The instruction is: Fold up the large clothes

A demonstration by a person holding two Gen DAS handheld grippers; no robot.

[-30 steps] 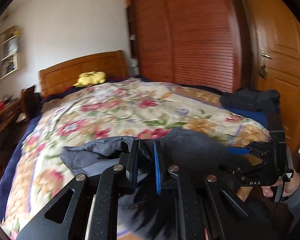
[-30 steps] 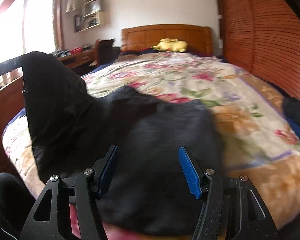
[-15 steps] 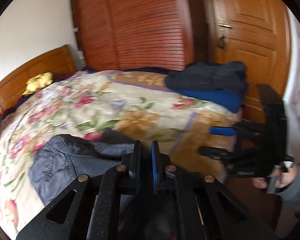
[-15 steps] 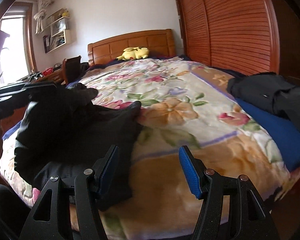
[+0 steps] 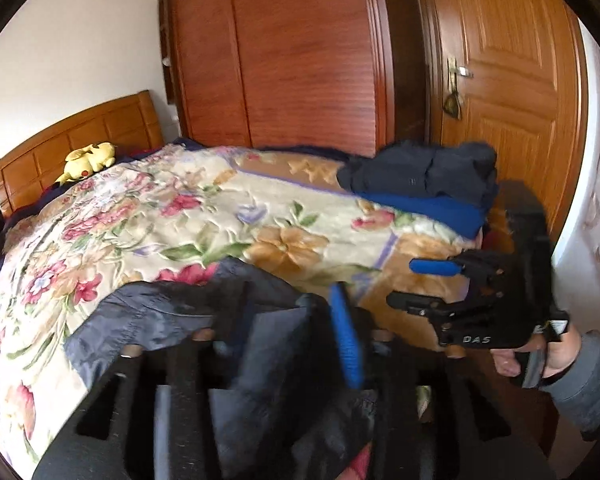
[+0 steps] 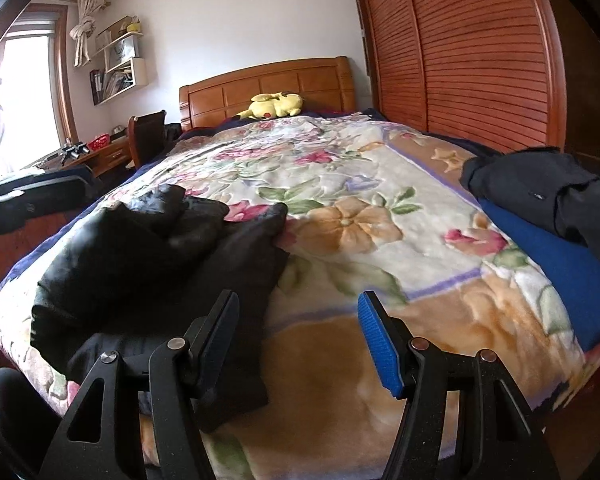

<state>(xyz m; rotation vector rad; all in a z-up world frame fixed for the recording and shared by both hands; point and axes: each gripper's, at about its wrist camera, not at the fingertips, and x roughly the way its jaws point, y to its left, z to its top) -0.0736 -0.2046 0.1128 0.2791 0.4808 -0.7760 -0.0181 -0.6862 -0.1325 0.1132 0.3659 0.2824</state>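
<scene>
dark jacket [image 6: 152, 256] bunched on bed [image 6: 380, 248], long axis across foot edge. left gripper [image 5: 296, 320] just opening, fabric between, pads off. right gripper [image 6: 300, 336] apart, empty.

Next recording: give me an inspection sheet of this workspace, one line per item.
Surface: bed with floral blanket.
Job's things: dark jacket bunched at the near left corner; stack of folded dark and blue clothes at the right edge.
Clutter: yellow plush toy by the headboard.
Grippers: left gripper has just been opening, jacket cloth between the jaws; right gripper open, empty.
Cables: nothing seen.
Surroundings: slatted wardrobe, door, wall shelves, desk.
</scene>
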